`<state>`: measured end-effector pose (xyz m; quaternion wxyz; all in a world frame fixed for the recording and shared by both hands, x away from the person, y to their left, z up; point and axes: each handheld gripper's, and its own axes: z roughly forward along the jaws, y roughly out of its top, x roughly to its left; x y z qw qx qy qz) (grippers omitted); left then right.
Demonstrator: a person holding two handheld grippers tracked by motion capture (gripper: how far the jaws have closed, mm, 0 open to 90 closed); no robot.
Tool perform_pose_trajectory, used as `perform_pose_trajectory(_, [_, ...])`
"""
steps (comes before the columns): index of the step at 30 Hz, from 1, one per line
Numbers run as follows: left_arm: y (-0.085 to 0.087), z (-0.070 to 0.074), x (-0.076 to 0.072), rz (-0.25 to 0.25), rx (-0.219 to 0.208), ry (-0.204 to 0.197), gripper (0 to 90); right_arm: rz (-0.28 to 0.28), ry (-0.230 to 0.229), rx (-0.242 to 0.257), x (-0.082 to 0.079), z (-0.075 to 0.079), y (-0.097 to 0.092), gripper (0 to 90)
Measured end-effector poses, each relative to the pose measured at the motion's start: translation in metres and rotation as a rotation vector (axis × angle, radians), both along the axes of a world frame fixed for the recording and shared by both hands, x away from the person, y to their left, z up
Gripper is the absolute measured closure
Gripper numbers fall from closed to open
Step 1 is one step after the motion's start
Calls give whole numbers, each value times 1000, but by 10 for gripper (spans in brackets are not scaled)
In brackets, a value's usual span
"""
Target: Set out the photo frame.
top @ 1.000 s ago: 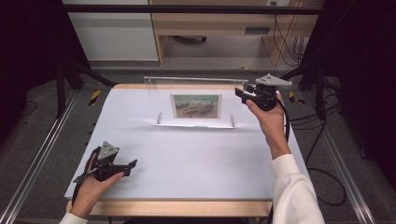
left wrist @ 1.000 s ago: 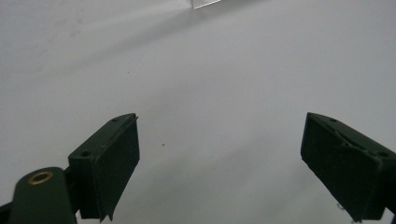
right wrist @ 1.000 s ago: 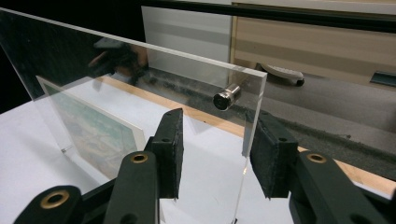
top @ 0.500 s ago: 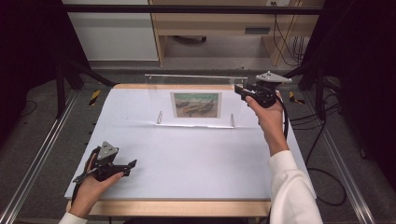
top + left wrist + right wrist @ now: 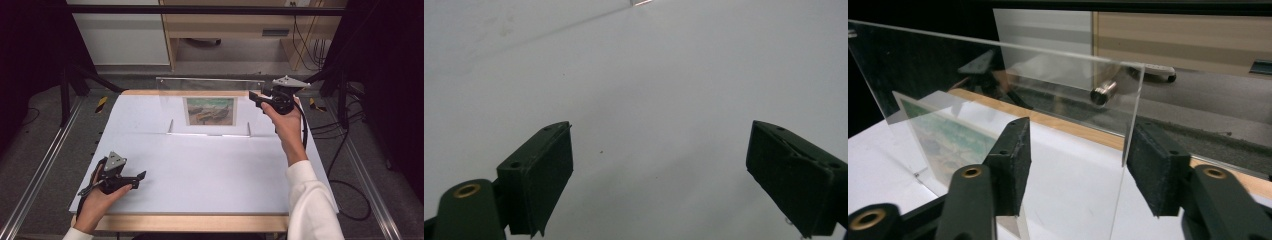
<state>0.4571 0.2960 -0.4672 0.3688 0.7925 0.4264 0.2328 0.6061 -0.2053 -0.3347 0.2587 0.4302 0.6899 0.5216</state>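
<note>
clear acrylic frame (image 5: 210,107) stands upright at the far middle of the white table (image 5: 210,175), a seaside print (image 5: 210,110) showing through it. right gripper (image 5: 256,97), held in a white-sleeved arm's hand (image 5: 287,125), sits at the frame's right edge; its jaws have just been opening and now straddle the pane's edge (image 5: 1128,135), one pad just beside it, the other apart from it, neither seen pressing on it. a metal standoff (image 5: 1102,94) shows near the upper corner. left gripper (image 5: 140,176) rests low on the table's near left, well apart from the frame, jaws spread wide with nothing between them.
</note>
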Motion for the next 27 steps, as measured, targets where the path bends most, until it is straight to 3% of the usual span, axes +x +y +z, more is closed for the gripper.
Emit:
perform_pose_trajectory(9, [-1,0,0,-8,9,2,114,-3,8,-9,1,-1,-3,449])
perform_pose_trajectory(18, [0,0,0,-4,9,0,114,-41,9,-38,-2,-4,-4,298])
perform_pose_trajectory(22, [-1,0,0,-2,10,0,112,-64,11,-70,-11,-8,-6,204])
perform_pose_trajectory(27, [-2,-1,0,1,12,3,106,-76,50,-142,-33,-23,-6,127])
